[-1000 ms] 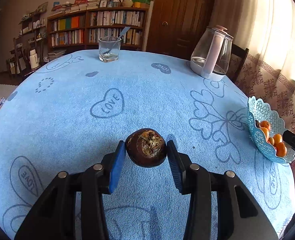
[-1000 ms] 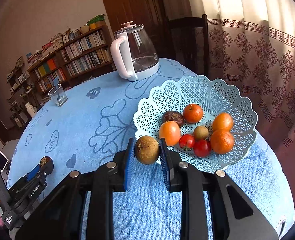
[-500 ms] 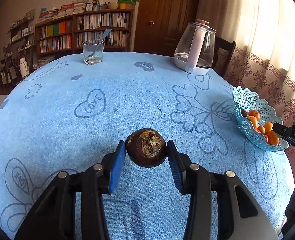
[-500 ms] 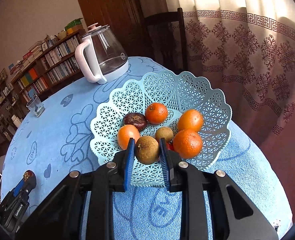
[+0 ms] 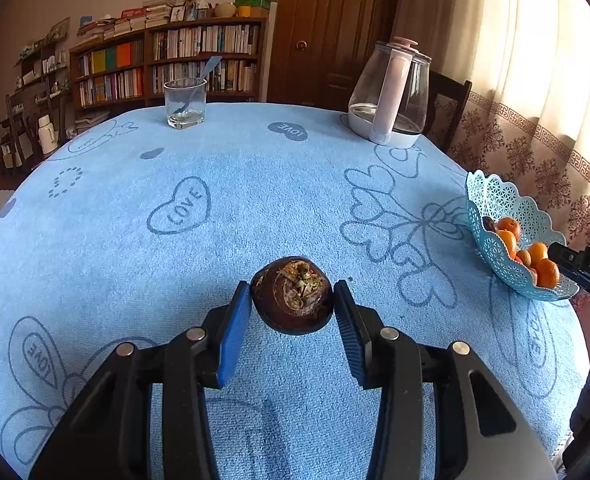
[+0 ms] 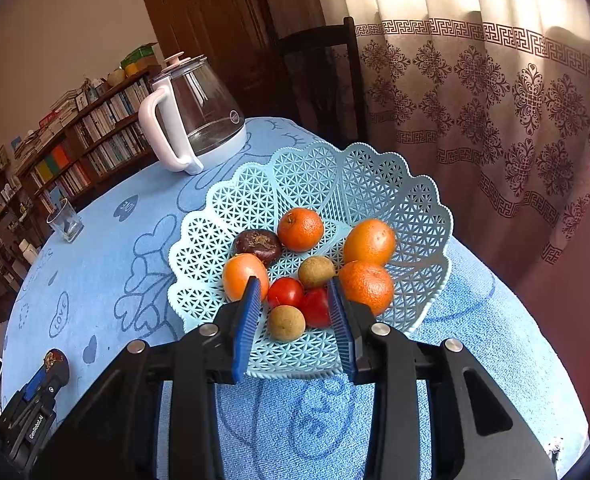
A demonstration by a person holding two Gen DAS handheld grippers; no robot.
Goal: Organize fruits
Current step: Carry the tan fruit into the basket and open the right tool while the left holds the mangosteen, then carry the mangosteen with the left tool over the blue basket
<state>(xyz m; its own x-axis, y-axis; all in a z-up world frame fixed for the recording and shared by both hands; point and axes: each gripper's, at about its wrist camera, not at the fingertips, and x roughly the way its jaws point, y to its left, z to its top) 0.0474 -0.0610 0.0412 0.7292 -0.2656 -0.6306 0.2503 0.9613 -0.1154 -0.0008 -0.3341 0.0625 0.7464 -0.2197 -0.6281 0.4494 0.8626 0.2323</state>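
My left gripper point(image 5: 293, 296) is shut on a dark brown round fruit point(image 5: 292, 295) and holds it above the blue tablecloth, left of the basket point(image 5: 495, 200). My right gripper point(image 6: 295, 300) is open over the near side of the light blue lattice basket point(image 6: 375, 184). A small brown fruit point(image 6: 286, 323) lies free in the basket between its fingers. The basket also holds several oranges point(image 6: 300, 229), red tomatoes point(image 6: 285, 291), another brown fruit point(image 6: 316, 272) and a dark fruit point(image 6: 258, 243). The left gripper with its fruit point(image 6: 53, 362) shows at the lower left of the right wrist view.
A glass kettle point(image 5: 391, 94) with white handle stands at the far right of the round table. A drinking glass point(image 5: 185, 102) with a spoon stands at the far side. A dark chair point(image 6: 323, 80) and curtain lie behind the basket. Bookshelves point(image 5: 167, 64) line the far wall.
My right gripper has opened and let the small brown fruit drop into the basket. My left gripper has swung a little toward the basket, still holding the dark fruit.
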